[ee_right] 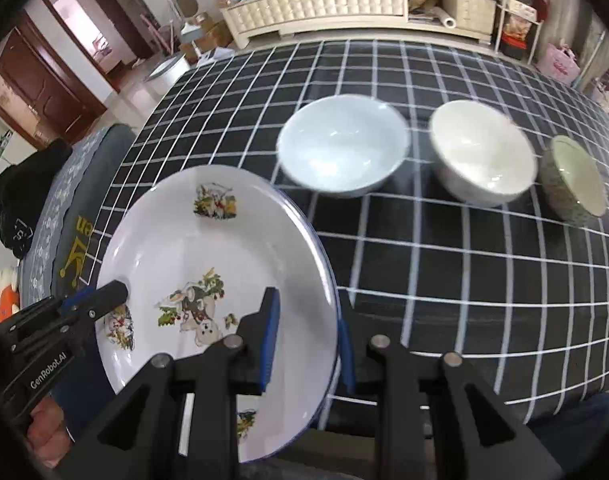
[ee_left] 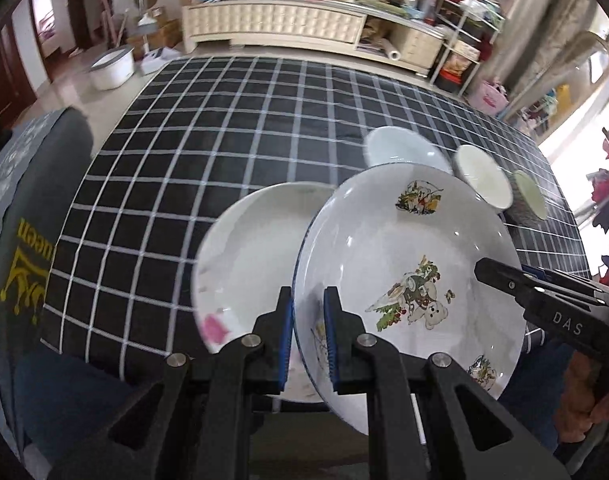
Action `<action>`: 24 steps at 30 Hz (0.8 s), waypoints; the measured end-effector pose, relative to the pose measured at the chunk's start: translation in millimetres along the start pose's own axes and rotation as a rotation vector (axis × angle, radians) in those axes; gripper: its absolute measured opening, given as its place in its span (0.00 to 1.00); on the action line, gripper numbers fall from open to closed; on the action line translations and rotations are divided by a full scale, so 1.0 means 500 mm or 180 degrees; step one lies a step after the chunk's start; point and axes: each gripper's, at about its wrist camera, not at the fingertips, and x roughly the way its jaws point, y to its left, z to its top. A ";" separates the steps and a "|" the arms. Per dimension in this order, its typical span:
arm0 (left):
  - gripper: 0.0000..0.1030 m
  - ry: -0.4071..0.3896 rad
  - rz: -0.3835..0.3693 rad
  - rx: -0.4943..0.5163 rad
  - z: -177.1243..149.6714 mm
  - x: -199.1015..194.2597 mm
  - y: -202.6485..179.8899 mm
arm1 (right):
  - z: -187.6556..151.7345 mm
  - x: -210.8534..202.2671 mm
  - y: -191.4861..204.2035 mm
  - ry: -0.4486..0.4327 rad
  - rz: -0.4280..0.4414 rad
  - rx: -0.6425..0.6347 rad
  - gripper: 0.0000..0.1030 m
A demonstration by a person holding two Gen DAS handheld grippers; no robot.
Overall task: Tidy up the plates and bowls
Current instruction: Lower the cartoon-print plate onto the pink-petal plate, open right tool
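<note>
Cartoon plate (ee_left: 404, 264) clamped at opposite rims by left gripper (ee_left: 308, 340) and right gripper (ee_right: 308, 344), mid-carry; needs lowering onto plain plate (ee_left: 248, 256).

I'm working in a lived-in home: a checked tablecloth (ee_left: 224, 120) is covering the table, a cluttered cream sideboard (ee_left: 272, 24) is standing behind, with a wooden door (ee_right: 44, 80) opening onto another room.

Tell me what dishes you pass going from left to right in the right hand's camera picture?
Cartoon plate → pale blue bowl → cream bowl → small green bowl.
</note>
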 end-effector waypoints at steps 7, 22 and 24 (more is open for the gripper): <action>0.12 0.0079 0.0085 -0.0149 -0.027 0.011 0.075 | -0.013 0.042 0.042 0.0142 0.0025 -0.0048 0.30; 0.12 0.0242 0.0110 -0.0240 -0.028 0.056 0.126 | -0.006 0.079 0.059 0.0284 -0.0064 -0.0054 0.30; 0.12 0.0277 0.0111 -0.0265 -0.025 0.063 0.128 | -0.004 0.085 0.062 0.0291 -0.0075 -0.0076 0.30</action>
